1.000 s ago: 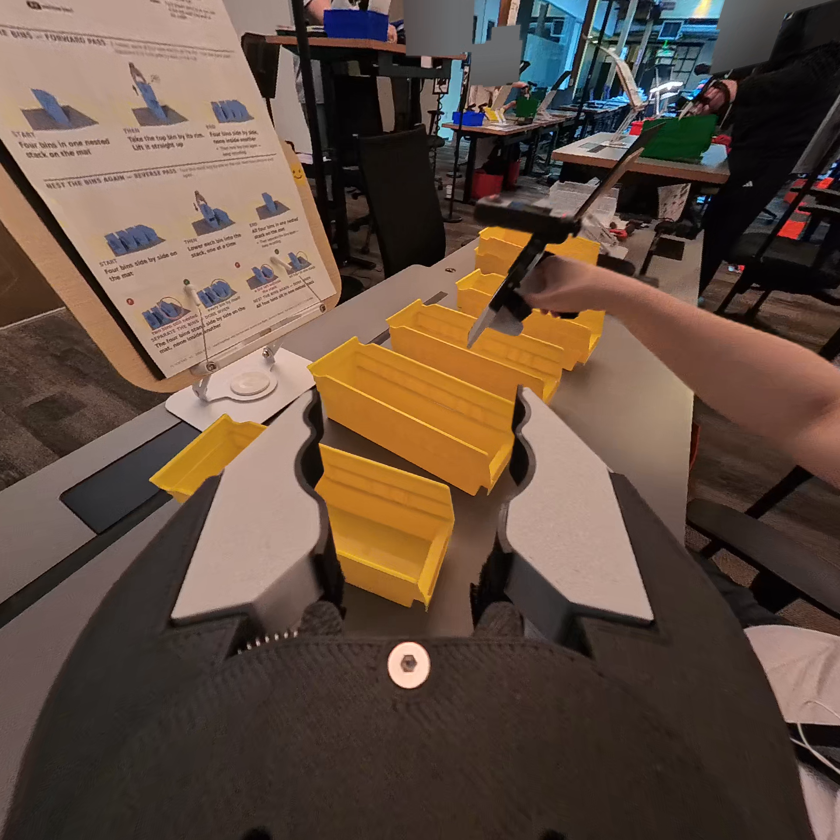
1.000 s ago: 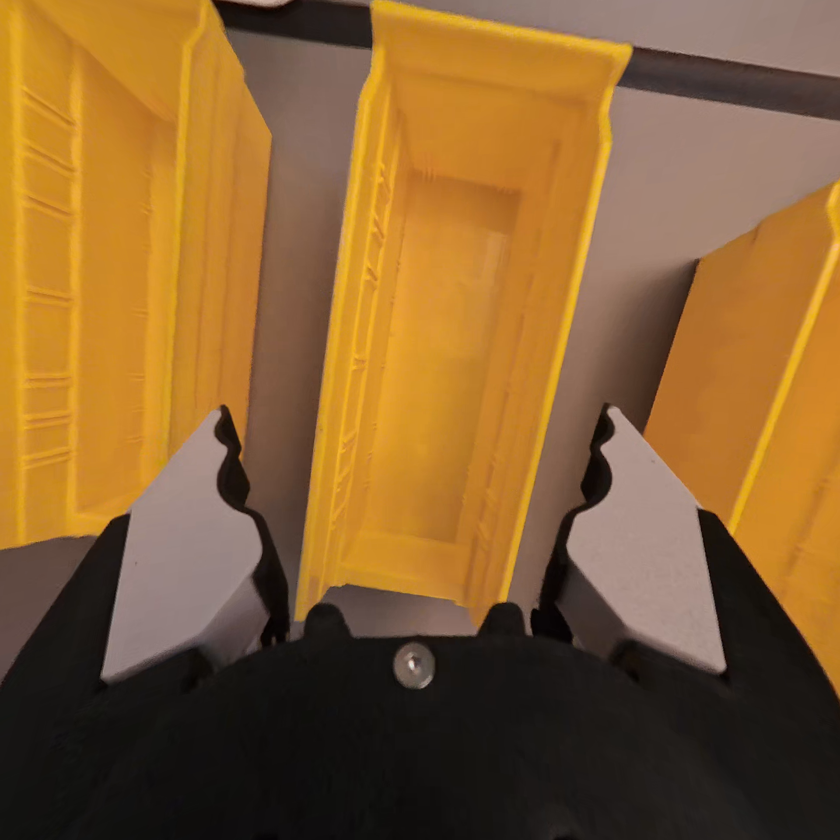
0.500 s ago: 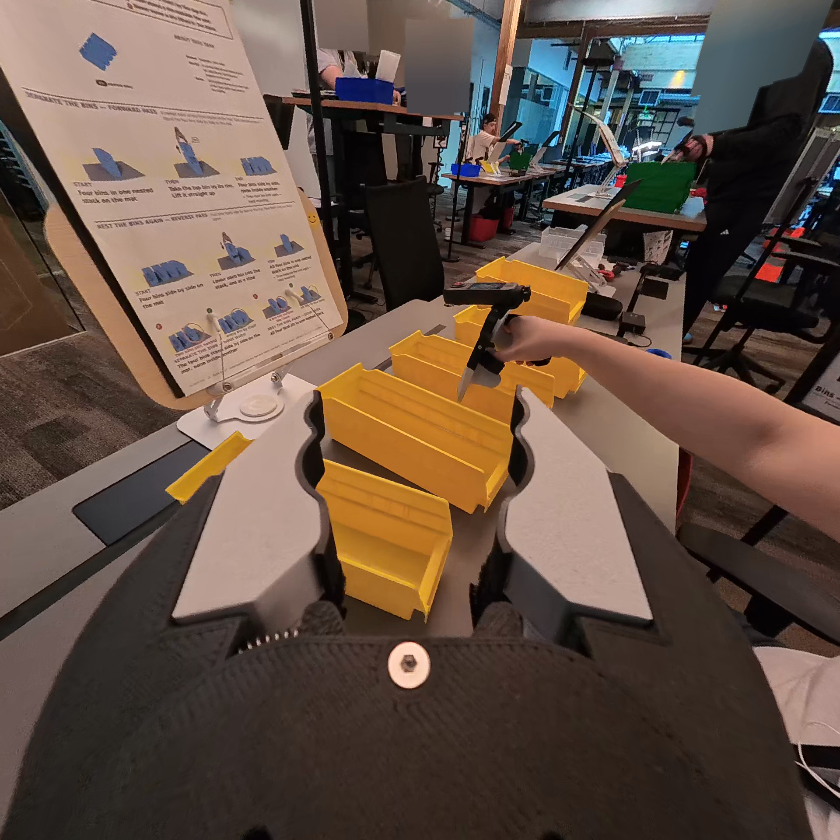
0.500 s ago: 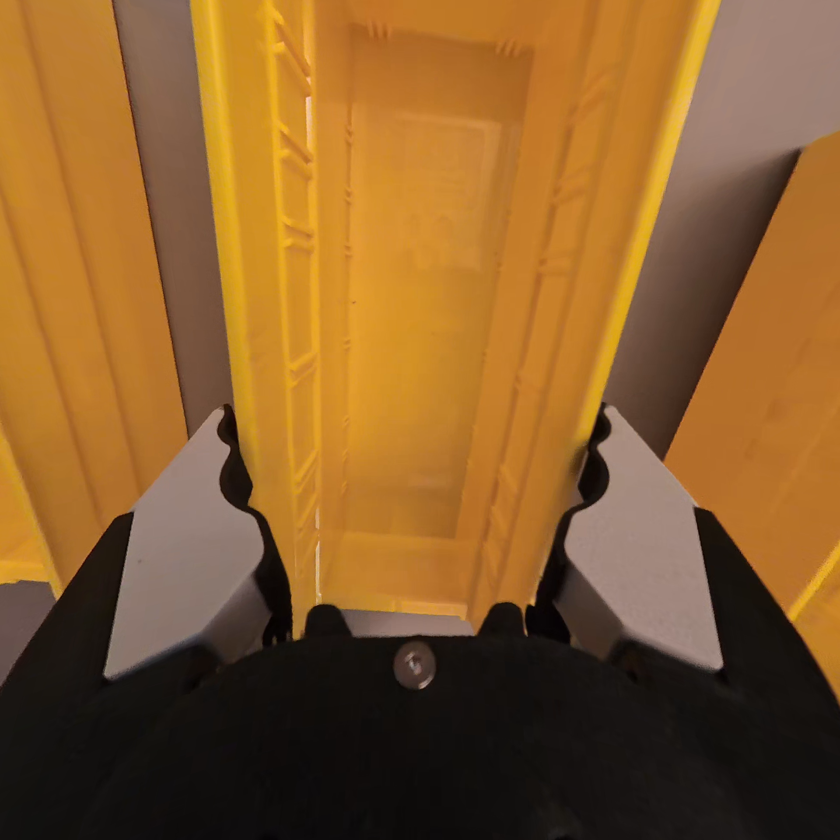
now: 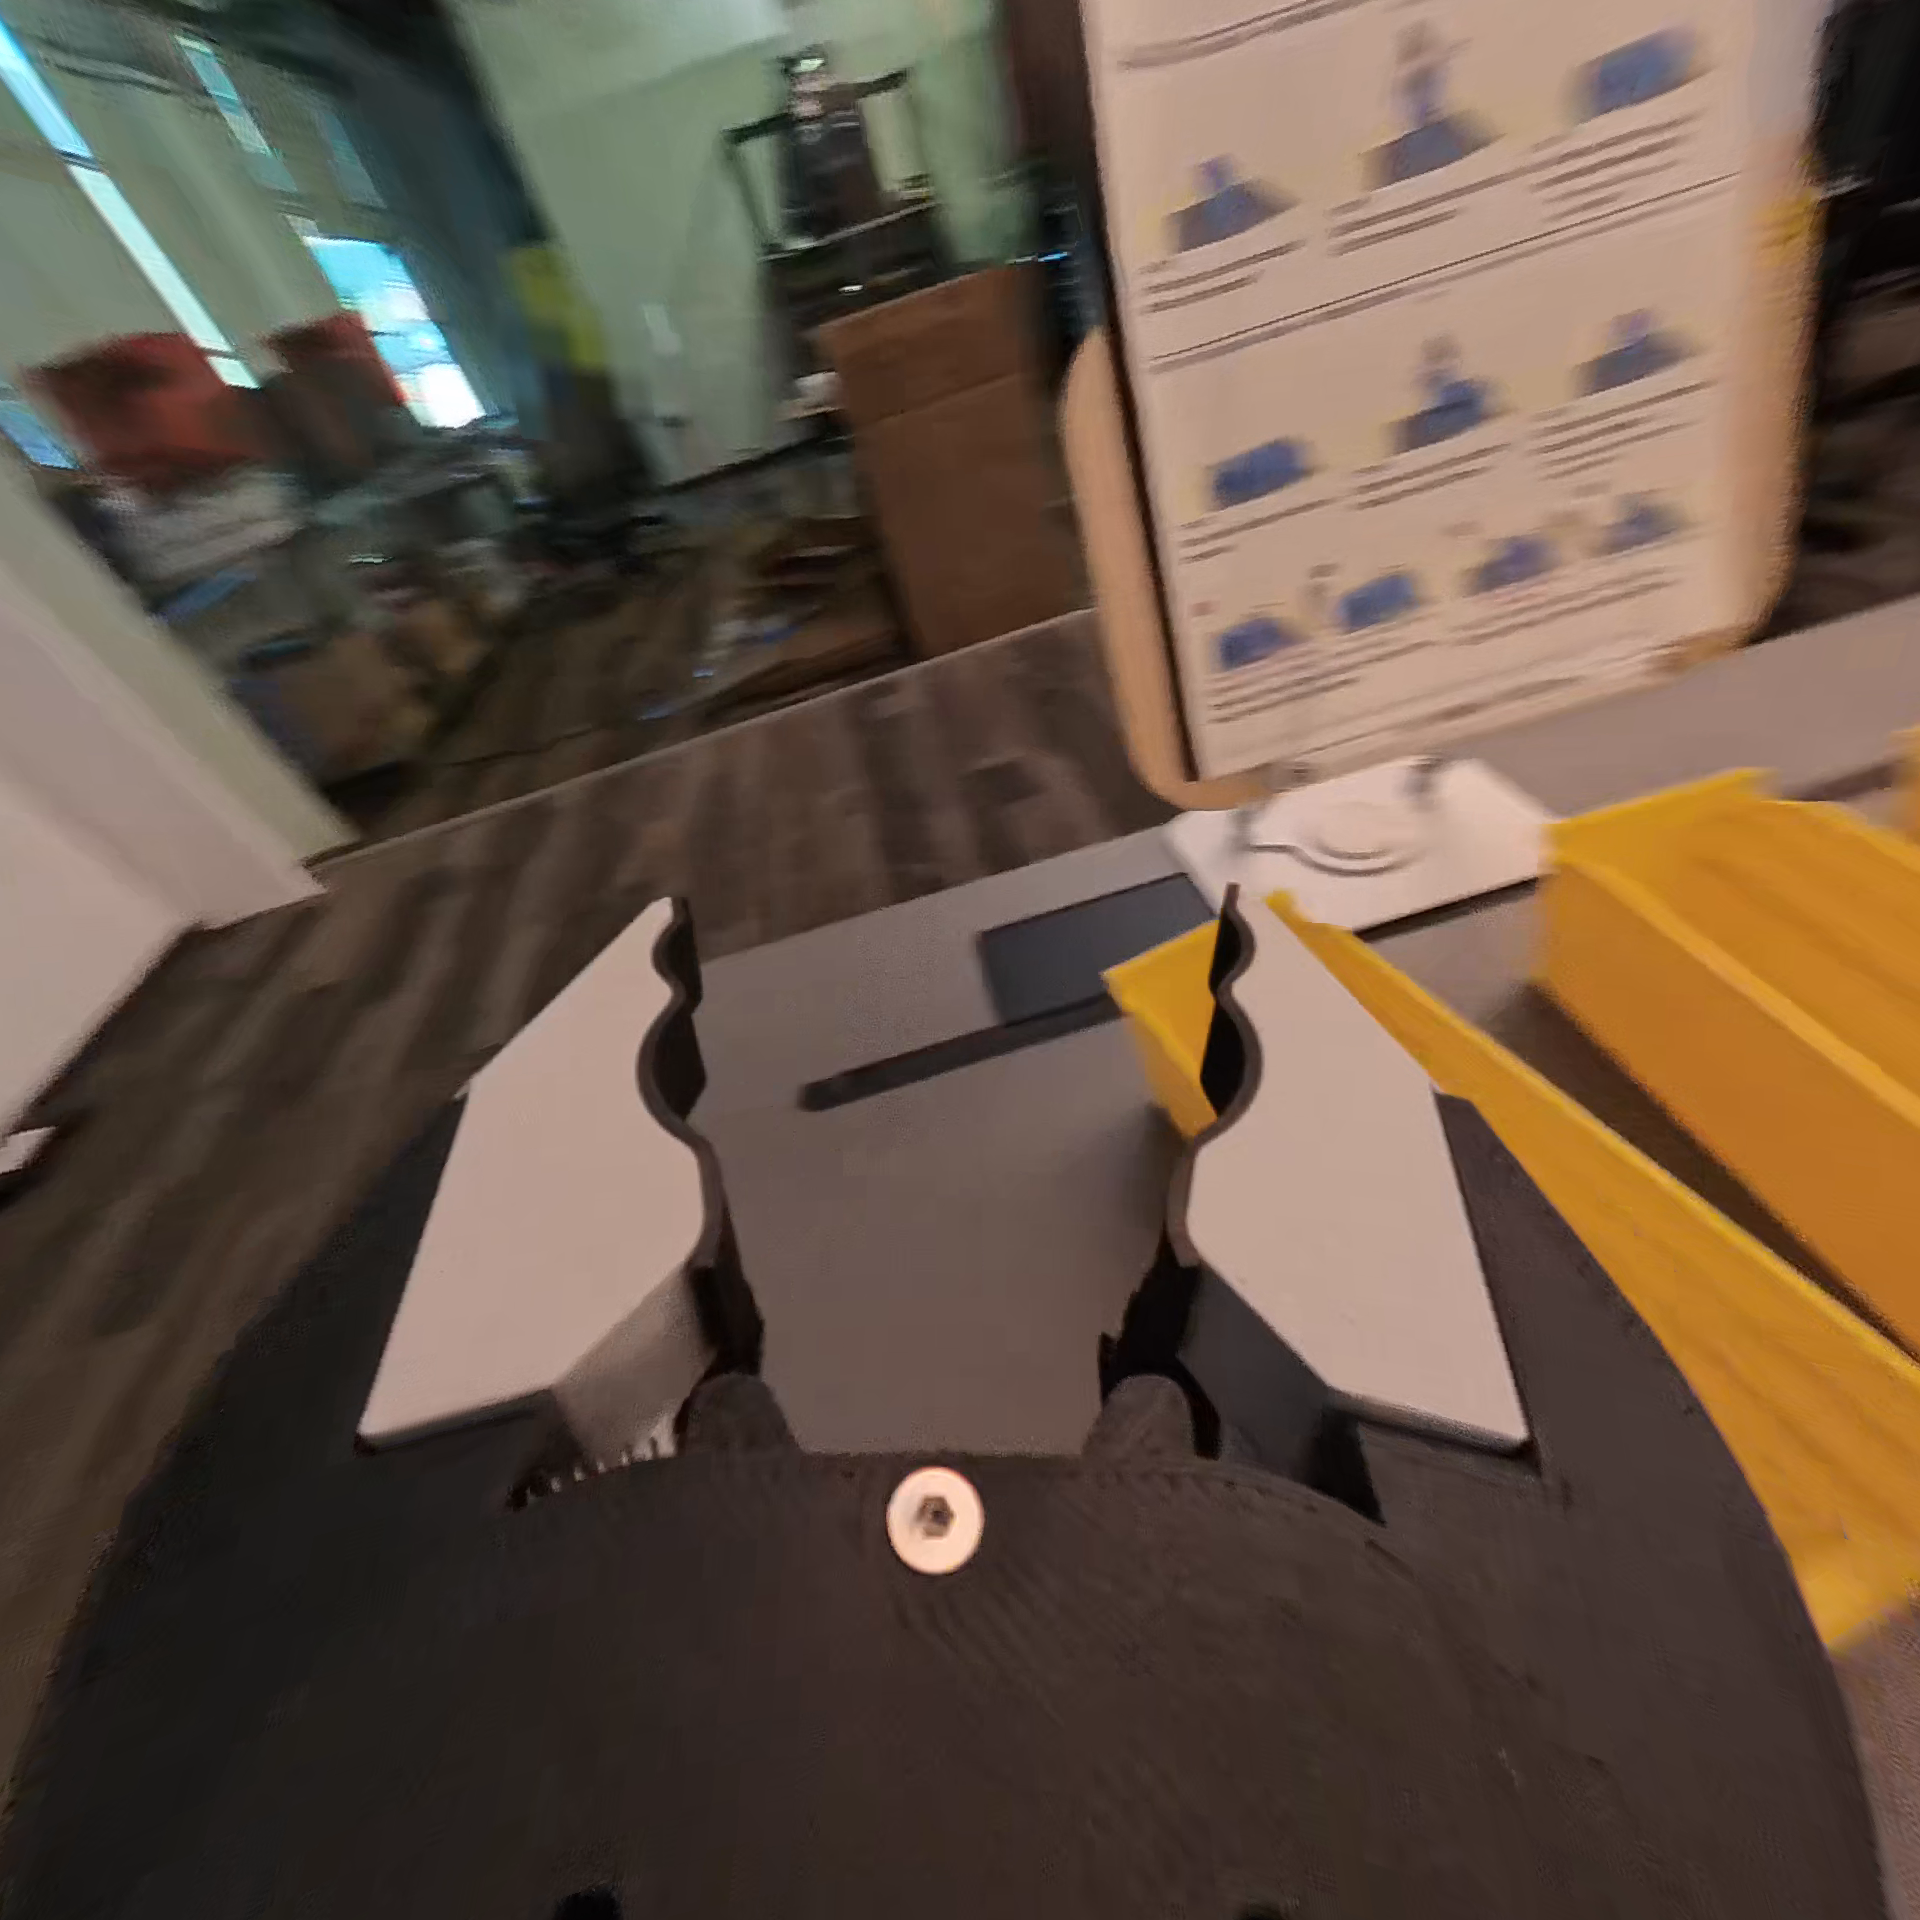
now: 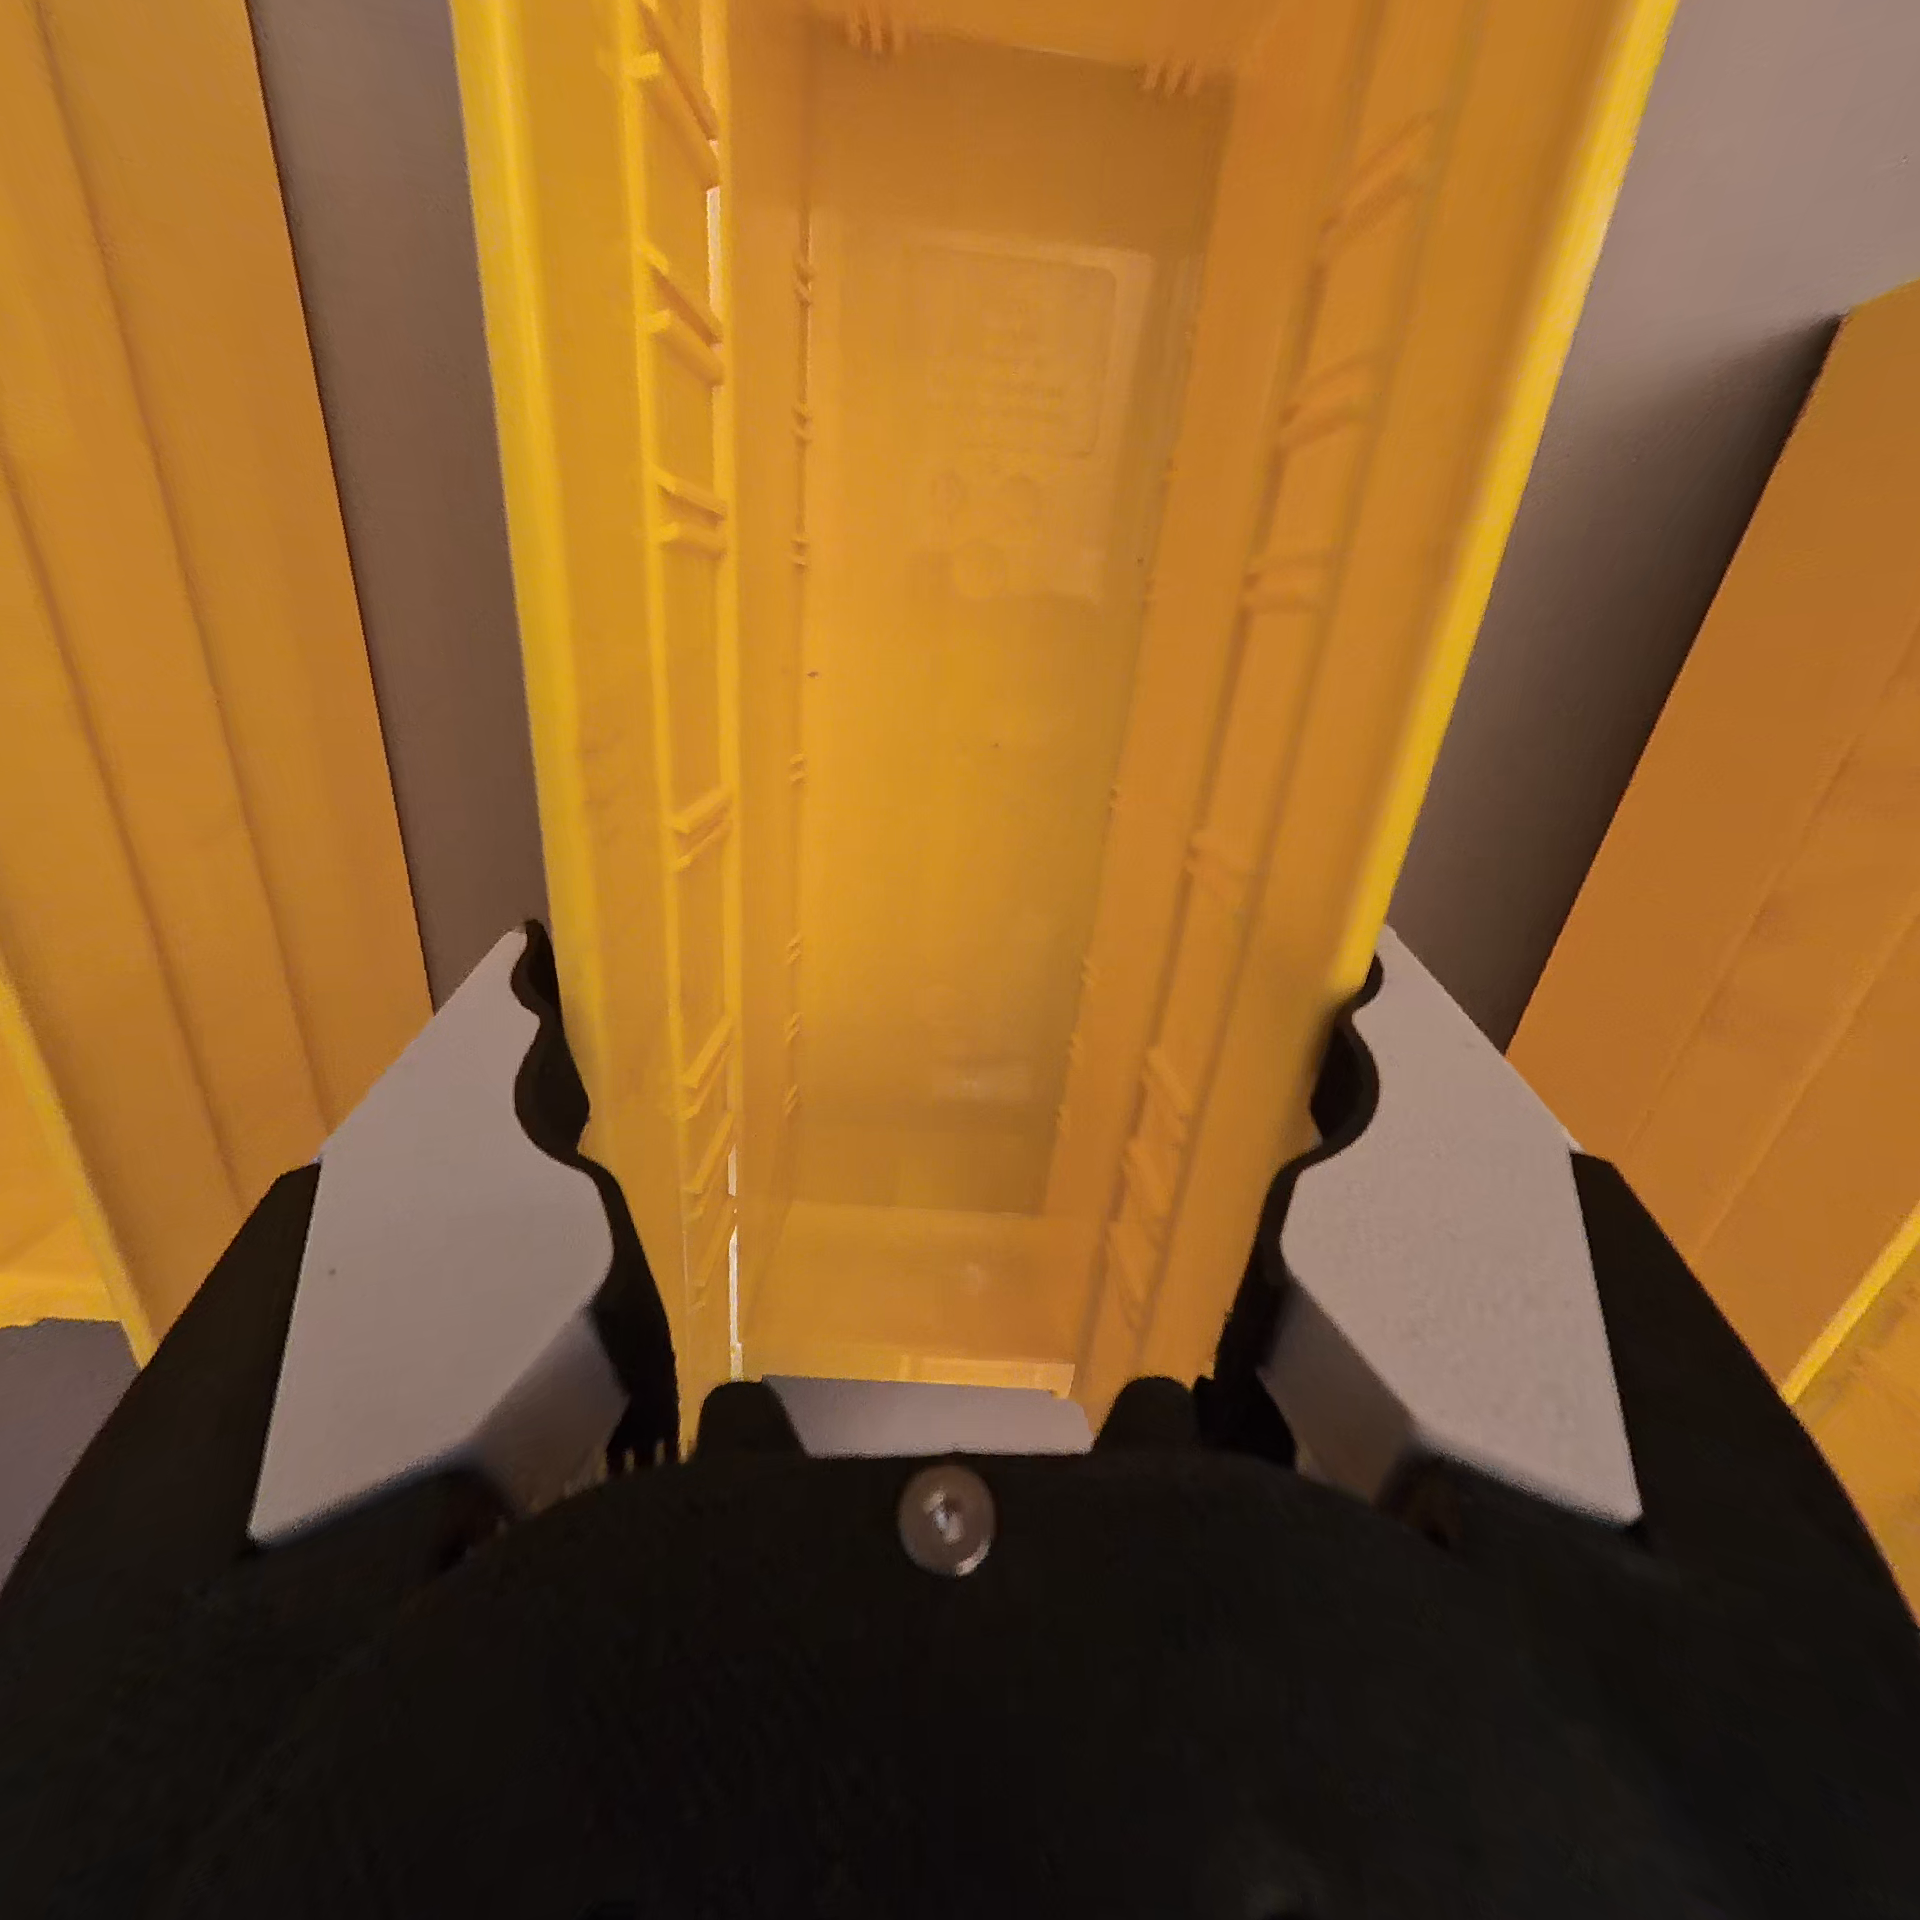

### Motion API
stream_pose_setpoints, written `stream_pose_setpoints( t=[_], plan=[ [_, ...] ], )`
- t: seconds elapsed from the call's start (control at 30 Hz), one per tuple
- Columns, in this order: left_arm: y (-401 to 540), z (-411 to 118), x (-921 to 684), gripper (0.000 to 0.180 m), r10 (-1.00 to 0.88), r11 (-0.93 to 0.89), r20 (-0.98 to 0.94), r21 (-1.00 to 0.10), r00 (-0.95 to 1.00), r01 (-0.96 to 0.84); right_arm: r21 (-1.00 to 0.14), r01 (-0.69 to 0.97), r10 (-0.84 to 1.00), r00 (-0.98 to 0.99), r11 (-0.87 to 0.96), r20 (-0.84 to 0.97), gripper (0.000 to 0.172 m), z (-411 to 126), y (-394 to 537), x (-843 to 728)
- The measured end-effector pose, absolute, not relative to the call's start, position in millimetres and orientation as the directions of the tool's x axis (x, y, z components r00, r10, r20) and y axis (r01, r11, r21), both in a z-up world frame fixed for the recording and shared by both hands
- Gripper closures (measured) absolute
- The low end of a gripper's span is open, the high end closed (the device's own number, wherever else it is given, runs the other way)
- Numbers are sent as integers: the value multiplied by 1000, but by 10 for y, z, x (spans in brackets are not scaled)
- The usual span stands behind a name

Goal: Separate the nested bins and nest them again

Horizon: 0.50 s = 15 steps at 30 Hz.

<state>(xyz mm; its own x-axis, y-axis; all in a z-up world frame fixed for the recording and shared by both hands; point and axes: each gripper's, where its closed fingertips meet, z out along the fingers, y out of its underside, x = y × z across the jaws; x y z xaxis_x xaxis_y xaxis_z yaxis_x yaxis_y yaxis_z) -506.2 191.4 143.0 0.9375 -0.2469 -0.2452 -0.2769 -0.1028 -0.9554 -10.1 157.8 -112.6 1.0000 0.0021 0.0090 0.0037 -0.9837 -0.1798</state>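
Your right gripper [image 6: 951, 997] straddles middle yellow bin [image 6: 977, 727] on tabletop [image 6: 1496, 582]; pads seem touching both long rims, squeeze unconfirmed. Thin plastic likely light, slick, flexing: clamp rims gently. Left gripper [image 5: 951, 997] open, holding nothing.

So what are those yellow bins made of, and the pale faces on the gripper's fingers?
The yellow bin between the right gripper's fingers looks like moulded plastic: one even colour, thin walls with raised ribs, a dull sheen, light glowing through the floor. The finger faces look like flat, matt pale grey plates with crisp edges, perhaps painted metal or hard plastic; the view leaves that open.
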Motion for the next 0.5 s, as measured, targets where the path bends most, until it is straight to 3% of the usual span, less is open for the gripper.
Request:
stream_pose_setpoints(
  t=[0.17, 0.5],
  plan=[
    [2059, 1399, -5208, 80, -128, -111, -314, -938, 941, -328, -167, -3, -6, 1000, -986, 17, 28, -1129, 1566, -102],
    [2021, 1464, -5271, 79, -103, -91, -317, -941, 943, -326, -152, -12, -15, 1000, -988, 17, 28, -1133, 1550, -100]
  ],
)
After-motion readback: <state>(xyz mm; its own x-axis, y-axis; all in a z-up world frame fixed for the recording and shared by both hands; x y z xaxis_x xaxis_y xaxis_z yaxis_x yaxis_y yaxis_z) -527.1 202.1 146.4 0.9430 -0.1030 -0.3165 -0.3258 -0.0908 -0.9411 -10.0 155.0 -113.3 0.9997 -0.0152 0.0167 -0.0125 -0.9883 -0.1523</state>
